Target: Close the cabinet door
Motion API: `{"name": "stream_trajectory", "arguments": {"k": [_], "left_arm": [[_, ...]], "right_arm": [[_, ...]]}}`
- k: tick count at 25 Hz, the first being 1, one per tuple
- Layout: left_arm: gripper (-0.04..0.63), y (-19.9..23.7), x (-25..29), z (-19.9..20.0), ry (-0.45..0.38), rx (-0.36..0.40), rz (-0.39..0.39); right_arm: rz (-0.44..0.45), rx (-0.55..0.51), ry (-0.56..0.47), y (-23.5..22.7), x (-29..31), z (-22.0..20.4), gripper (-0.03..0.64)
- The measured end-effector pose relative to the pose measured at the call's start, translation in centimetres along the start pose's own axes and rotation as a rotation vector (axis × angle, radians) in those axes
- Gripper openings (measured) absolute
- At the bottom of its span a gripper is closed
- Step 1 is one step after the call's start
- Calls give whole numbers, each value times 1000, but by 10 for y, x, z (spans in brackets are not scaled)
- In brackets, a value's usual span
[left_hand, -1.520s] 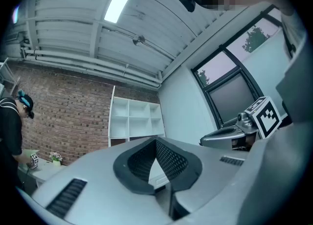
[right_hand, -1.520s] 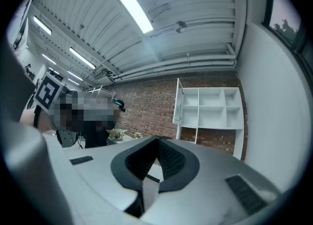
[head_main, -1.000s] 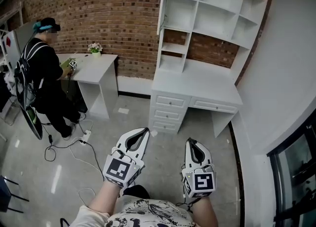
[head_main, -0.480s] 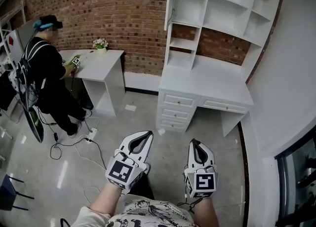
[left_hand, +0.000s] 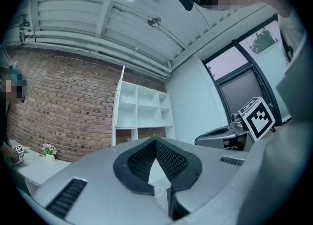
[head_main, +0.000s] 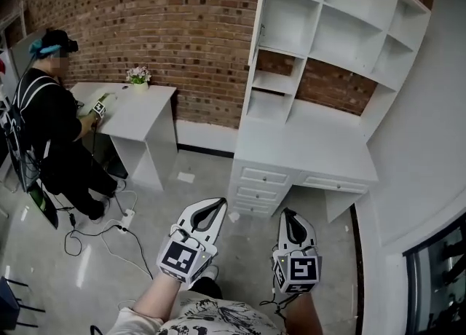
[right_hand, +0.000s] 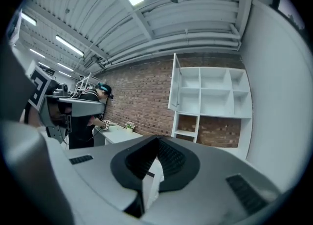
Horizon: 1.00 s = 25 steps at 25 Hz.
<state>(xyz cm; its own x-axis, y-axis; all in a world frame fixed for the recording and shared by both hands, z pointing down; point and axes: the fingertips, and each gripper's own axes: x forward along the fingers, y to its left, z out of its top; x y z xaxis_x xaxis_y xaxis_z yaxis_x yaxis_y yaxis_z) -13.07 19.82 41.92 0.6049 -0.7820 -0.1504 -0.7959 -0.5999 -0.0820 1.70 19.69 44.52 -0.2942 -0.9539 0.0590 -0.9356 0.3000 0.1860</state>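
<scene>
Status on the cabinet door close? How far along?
Done: nothing. The cabinet door at the shelf unit's upper left stands open.
In hand: left gripper and right gripper are both shut and empty, held low over the floor, short of the desk.
Left: reach the door and swing it shut.

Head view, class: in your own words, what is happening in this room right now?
A person holds the left gripper and right gripper out in front, both shut and empty, facing a white shelf unit against the brick wall. The cabinet door at its upper left stands open, and neither gripper touches it yet. A second person works at a small white desk on the left.
</scene>
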Motion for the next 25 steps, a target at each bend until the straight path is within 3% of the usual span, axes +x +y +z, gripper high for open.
{"name": "stream_trajectory", "arguments": {"k": [7,12,14,18,25], "left_arm": [[11,130,87,2,-36,-12,9],[11,196,142,-6,-5,-22,15],[11,213,161,-10,21,-33,18],[11,233,210,-21,-9,-41,22],[11,261,292,-23,-36,-22,100]], "right_arm": [[-27,-47,-32,-9,144,44,5],[-49,-54,-32,-23,221,58,5],[-53,-56,-32,-32,244,61,5],[-44,-52,-39,-60,288,60,5],[17,-63,-91,-122,362,62,5]]}}
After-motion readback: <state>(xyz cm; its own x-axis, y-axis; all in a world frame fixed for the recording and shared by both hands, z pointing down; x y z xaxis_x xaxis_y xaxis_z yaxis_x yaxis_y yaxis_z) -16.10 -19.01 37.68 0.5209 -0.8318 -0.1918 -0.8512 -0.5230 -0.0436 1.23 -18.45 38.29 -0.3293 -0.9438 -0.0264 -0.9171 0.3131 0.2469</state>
